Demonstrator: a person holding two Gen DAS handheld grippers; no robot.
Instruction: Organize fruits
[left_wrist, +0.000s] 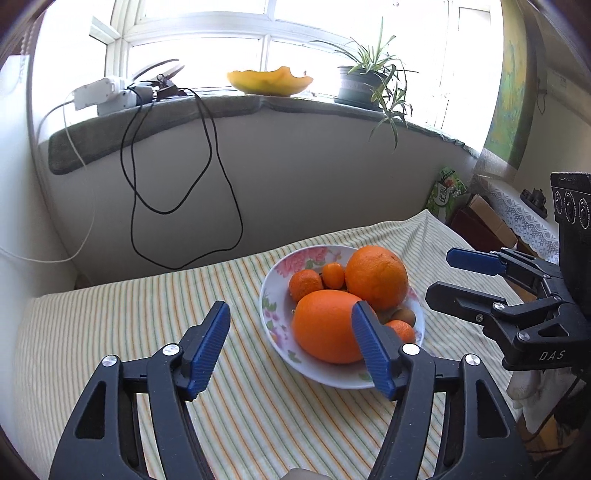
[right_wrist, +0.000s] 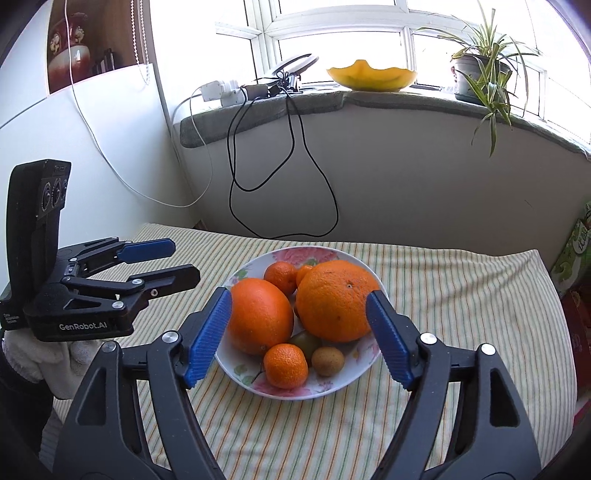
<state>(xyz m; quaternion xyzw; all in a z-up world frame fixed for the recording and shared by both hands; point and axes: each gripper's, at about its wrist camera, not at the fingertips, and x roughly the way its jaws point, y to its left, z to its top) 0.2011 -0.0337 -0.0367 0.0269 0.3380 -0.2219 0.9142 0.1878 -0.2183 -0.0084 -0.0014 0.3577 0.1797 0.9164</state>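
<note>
Floral plate resting on striped cloth, holding two large oranges, three small mandarins, a kiwi and a greenish fruit partly hidden between them; larger orange touching the elongated orange. Left gripper released, jaws wide apart, raised near the plate's left side, grasping nothing. Right gripper likewise released, jaws spread before the plate, empty. Yellow bowl and potted plant on windowsill behind.
</note>
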